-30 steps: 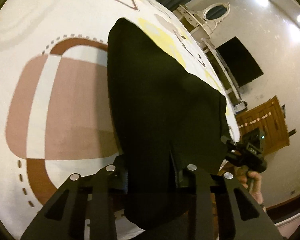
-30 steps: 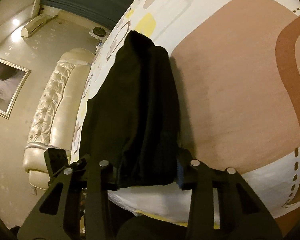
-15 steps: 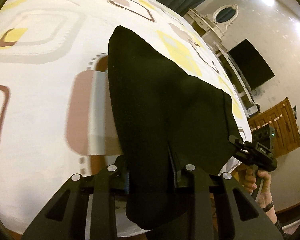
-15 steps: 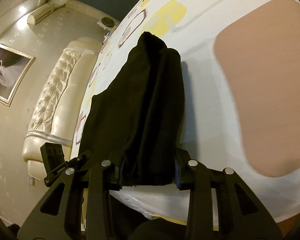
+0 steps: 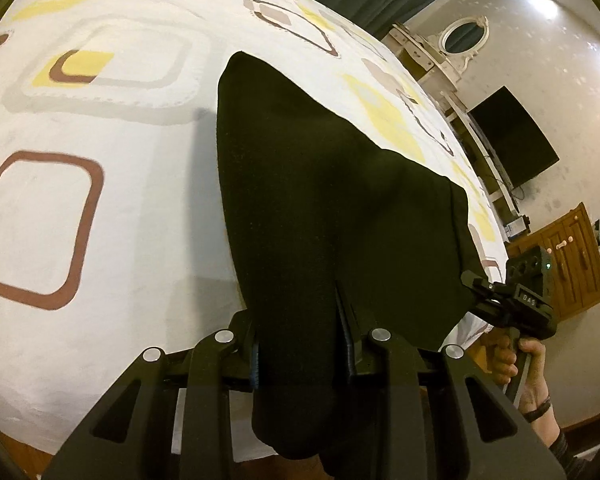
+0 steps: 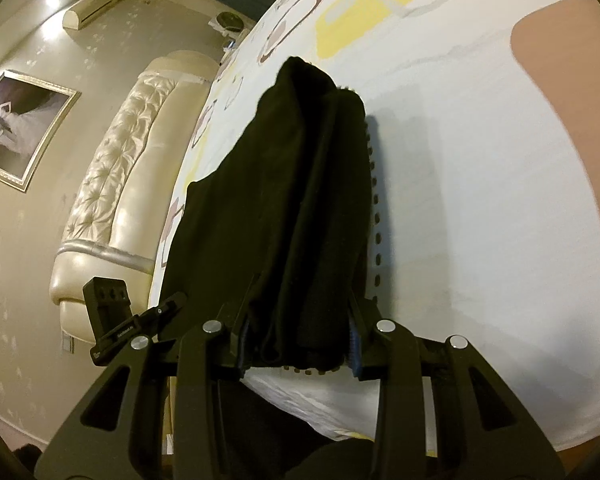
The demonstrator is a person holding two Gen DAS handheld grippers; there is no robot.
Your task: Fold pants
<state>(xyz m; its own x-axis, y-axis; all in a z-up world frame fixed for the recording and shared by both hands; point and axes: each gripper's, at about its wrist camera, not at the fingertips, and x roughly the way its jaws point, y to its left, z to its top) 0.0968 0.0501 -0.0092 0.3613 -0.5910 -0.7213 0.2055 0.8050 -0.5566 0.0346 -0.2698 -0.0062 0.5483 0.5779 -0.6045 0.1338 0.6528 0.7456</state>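
While both tools pinch the same garment, the black pants (image 5: 324, 208) stretch out ahead of them over the patterned bed (image 5: 100, 208). The left hand-held gripper (image 5: 300, 354) has its jaws drawn in on a thick bunch of the fabric, which fills the gap between them and sags below. Off to its right, the right hand-held gripper (image 5: 476, 284) bites the far corner of the cloth, with the person's hand (image 5: 520, 360) on its handle. In the right wrist view, the right hand-held gripper (image 6: 298, 350) is clamped on folded layers of the pants (image 6: 292, 200); the left hand-held gripper (image 6: 168, 306) shows just to its left.
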